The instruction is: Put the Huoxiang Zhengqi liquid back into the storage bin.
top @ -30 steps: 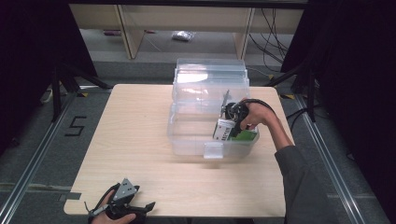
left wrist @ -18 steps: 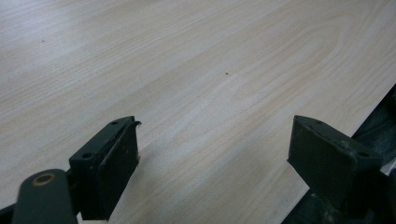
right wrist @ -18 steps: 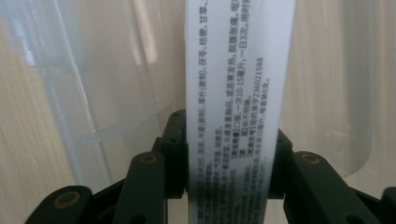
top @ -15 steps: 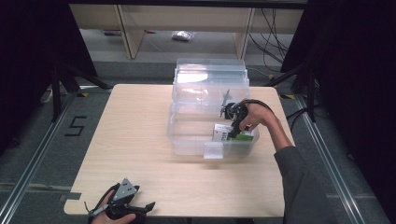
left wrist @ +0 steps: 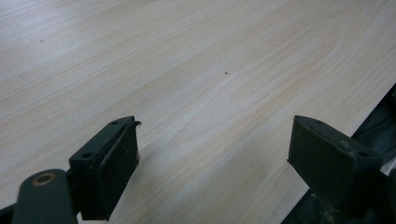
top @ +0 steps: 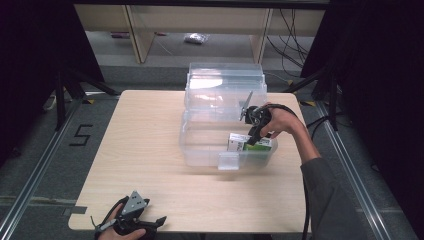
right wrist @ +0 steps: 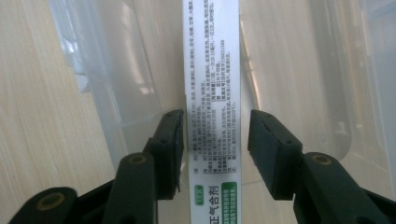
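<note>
A white and green carton (top: pixel 248 144) with small printed text lies in the front right corner of a clear plastic bin (top: pixel 200 147). My right gripper (top: pixel 252 136) points down into the bin over it. In the right gripper view the carton (right wrist: pixel 212 93) stands between the jaws of the right gripper (right wrist: pixel 212 140). The jaws have just been opening, and a gap shows beside the right pad (right wrist: pixel 266 149). My left gripper (top: pixel 150 223) rests at the table's front left edge. Its jaws stand wide over bare wood (left wrist: pixel 212 154), nothing between them.
The bin's clear lid (top: pixel 225 85) stands raised behind it at the table's far side. The light wooden table (top: pixel 140 140) is bare left of and in front of the bin. Shelving and cables lie on the floor beyond.
The carton has gone from tilted in the right gripper's hold down to the bin's floor. The right jaws have parted from it. The left gripper has not moved.
</note>
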A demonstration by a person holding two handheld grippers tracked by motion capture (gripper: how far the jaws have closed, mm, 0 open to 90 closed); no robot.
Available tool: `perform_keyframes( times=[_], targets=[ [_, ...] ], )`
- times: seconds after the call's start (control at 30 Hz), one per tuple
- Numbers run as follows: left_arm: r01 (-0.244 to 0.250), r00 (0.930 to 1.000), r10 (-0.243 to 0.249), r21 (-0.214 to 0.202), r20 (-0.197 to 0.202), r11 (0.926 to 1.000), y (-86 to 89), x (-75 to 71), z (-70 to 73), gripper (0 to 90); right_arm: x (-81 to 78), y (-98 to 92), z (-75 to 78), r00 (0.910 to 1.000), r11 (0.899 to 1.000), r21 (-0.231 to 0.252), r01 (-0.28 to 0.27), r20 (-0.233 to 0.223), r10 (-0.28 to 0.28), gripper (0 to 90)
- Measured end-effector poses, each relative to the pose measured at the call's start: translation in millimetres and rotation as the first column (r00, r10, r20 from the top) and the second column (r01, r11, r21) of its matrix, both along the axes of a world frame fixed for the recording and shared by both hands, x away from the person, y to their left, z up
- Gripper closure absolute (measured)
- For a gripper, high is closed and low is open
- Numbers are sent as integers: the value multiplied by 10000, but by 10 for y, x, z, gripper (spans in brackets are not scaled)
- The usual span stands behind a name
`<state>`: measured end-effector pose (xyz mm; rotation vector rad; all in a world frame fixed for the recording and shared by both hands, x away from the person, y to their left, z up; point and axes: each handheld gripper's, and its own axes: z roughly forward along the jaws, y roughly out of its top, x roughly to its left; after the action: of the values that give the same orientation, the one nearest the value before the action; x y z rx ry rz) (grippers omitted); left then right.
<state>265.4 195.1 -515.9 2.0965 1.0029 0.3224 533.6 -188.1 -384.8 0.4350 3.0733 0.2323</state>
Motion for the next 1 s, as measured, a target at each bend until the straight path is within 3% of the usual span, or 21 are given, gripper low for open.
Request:
perform_keyframes(
  times=[0.33, 0.37, 0.5, 0.53, 0.7, 0.73, 0.87, 0.9, 1.0],
  targets=[
    [-20, 10000, 20, 16, 2, 10000, 0, 2, 1, 155, -41, -53, 92, 9994, 9991, 296, 310, 135, -314, 529],
    [-30, 10000, 30, -190, -16, 9998, -13, -4, -6, 155, -53, -66, 109, 9989, 9986, 318, 432, 144, -437, 526],
    [-121, 9999, 121, -222, -17, 9997, -14, -4, -4, 155, -48, -86, 123, 9993, 9985, 470, 286, 217, -296, 526],
    [4, 10000, -4, 36, 10, 10000, 1, 3, 1, 155, -57, -96, 130, 9990, 9981, 464, 401, 190, -410, 523],
    [-99, 10000, 98, -215, -18, 9997, -13, -4, -4, 155, -82, -127, 181, 9976, 9961, 651, 599, 305, -620, 517],
    [5, 10000, -5, 56, 3, 10000, 2, 4, 1, 155, -82, -127, 181, 9976, 9961, 651, 599, 305, -620, 517],
    [-79, 10000, 79, -122, -16, 9999, -8, -1, -2, 155, -109, -150, 219, 9972, 9952, 763, 605, 390, -636, 511],
    [-20, 10000, 20, 45, -3, 10000, 2, 4, -1, 155, -113, -159, 228, 9971, 9950, 831, 550, 474, -590, 511],
    [10, 10000, -10, -8, -39, 10000, 4, 0, 5, 155, -133, -178, 260, 9970, 9938, 961, 555, 481, -604, 507]
  ],
)
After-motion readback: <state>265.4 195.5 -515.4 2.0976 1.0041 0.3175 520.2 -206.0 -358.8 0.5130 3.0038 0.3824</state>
